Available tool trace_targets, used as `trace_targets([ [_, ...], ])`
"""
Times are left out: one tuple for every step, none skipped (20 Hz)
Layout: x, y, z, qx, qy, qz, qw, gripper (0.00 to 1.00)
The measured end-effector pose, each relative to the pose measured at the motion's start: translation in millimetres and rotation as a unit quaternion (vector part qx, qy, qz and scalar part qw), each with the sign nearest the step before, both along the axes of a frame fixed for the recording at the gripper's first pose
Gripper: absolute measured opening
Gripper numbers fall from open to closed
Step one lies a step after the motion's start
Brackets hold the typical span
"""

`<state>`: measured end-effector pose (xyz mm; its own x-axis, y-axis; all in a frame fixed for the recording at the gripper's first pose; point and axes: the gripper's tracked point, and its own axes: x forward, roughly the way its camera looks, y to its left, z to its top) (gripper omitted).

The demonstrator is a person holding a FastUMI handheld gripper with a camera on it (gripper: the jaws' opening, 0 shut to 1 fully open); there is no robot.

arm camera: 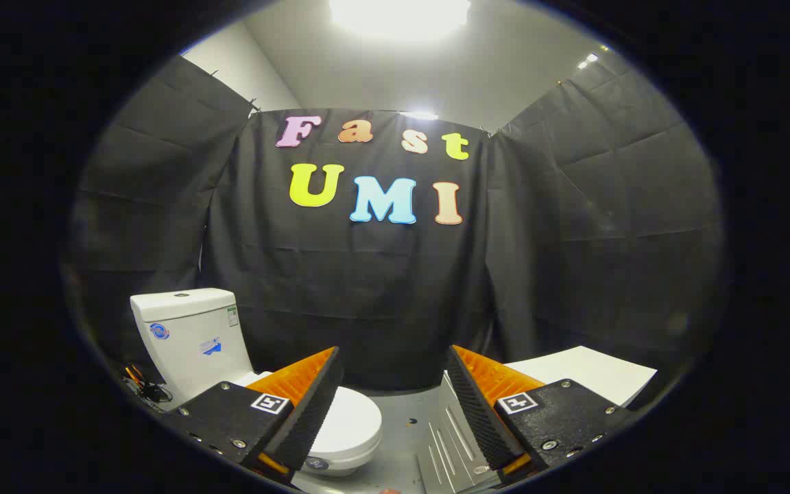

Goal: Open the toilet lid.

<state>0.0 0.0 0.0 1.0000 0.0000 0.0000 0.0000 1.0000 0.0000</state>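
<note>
Grey floor (405,418): toilet (196,343), white board (594,374), ribbed metal panel (446,439).

The gripper (395,412) shows as 2 wedge-shaped fingers (299,405) with a wide gap between them, nothing pressed by either. Each finger rides on a dark, speckled, flat block studded with small round silver screws along its edges. On top of each block sits 1 square black-and-white marker tag. The faces turned toward each other carry a fine ribbed, sawtooth texture, and the upper sloping surfaces bear a grid-like pattern. The jaws stand apart.
</note>
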Motion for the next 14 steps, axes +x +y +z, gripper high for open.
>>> trace_targets([
  [1, 5, 1, 0.002, -0.001, 0.006, 1.0, 0.95],
  [1, 11, 0, 0.006, -0.001, 0.013, 1.0, 0.94],
  [1, 17, 1, 0.009, -0.001, 0.018, 1.0, 0.95],
  [3, 22, 1, 0.013, -0.002, 0.024, 1.0, 0.94],
  [4, 29, 3, 0.015, -0.004, 0.031, 0.999, 0.95],
  [5, 36, 3, 0.017, -0.006, 0.038, 0.999, 0.95],
  [6, 42, 3, 0.016, -0.007, 0.043, 0.999, 0.94],
  [6, 46, 1, 0.015, -0.006, 0.048, 0.999, 0.94],
  [8, 51, 0, 0.011, -0.005, 0.052, 0.999, 0.94],
  [8, 53, -2, 0.008, -0.003, 0.055, 0.998, 0.94],
  [8, 55, -3, 0.006, -0.003, 0.057, 0.998, 0.94],
  [9, 56, -4, 0.006, -0.003, 0.058, 0.998, 0.95],
  [9, 58, -6, 0.01, -0.002, 0.059, 0.998, 0.95],
  [9, 59, -7, 0.016, -0.001, 0.06, 0.998, 0.95],
])
